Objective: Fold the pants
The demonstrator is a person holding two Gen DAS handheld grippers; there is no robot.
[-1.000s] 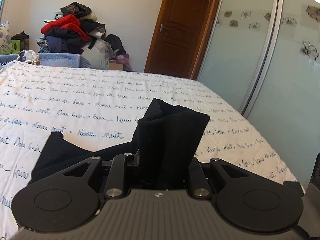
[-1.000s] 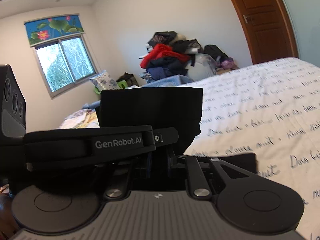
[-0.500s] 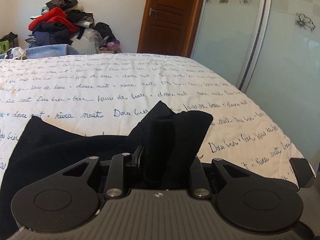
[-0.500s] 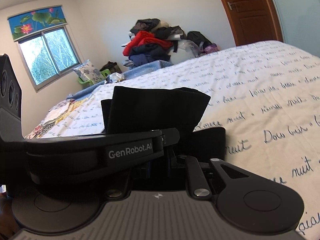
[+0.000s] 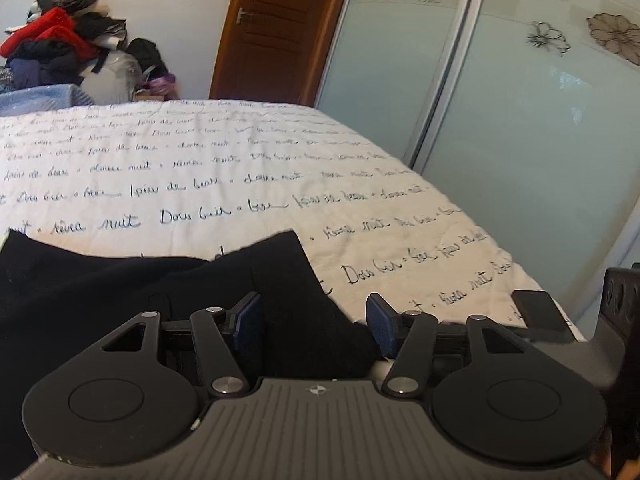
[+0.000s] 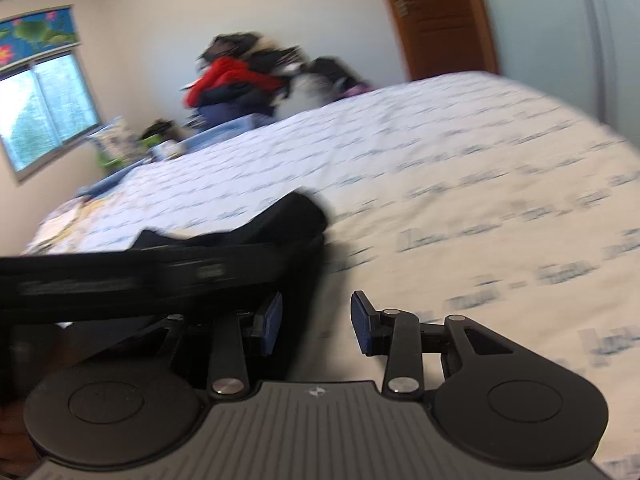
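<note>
The black pants (image 5: 120, 280) lie on the white bedspread with script writing (image 5: 240, 160). My left gripper (image 5: 312, 316) is open, low over the pants' near right corner; the cloth lies between its blue pads (image 5: 378, 320) but is not pinched. My right gripper (image 6: 316, 324) is open and empty, just right of the pants' edge (image 6: 296, 216), over bare bedspread (image 6: 480, 200). The right wrist view is blurred by motion. The left gripper's body (image 6: 120, 276) crosses its left side.
A heap of clothes (image 5: 60, 48) stands beyond the bed's far edge, beside a brown door (image 5: 276, 28). Frosted sliding wardrobe doors (image 5: 520, 120) run along the bed's right side. A window (image 6: 40, 112) is at the far left.
Both grippers have opened and let go of the pants. The cloth that stood bunched up between the fingers now lies flat on the bed. The right gripper is moving.
</note>
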